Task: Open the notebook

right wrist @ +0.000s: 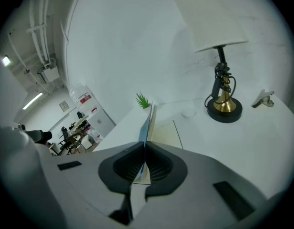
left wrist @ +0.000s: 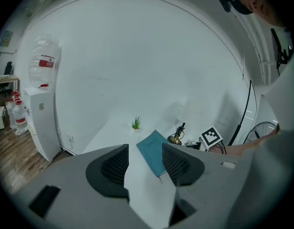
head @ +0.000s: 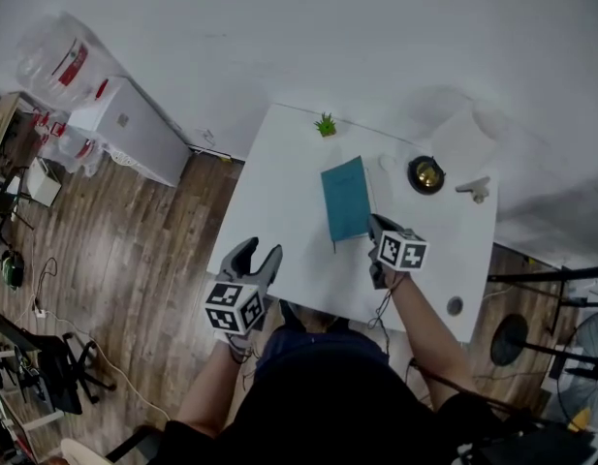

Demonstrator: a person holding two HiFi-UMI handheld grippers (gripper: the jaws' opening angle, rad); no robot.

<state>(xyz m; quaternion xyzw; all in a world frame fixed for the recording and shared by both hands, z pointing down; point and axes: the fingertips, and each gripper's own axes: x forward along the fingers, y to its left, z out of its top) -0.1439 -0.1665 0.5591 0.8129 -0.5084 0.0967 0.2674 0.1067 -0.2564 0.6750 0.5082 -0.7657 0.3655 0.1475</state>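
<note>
The right hand-held gripper (right wrist: pixel 145 149) has its jaws pressed onto the near edge of the notebook (head: pixel 346 197) cover, which stands raised off the cream pages (right wrist: pixel 166 135) just ahead. The left hand-held gripper (left wrist: pixel 144 156) is spread and empty, with the notebook on the tabletop (head: pixel 279 211) ahead to its right.

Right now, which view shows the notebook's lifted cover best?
Right gripper view: the right gripper pinches the cover, raised edge-on above the pages. Head view shows its teal face; left gripper view shows it small, distant.
</note>
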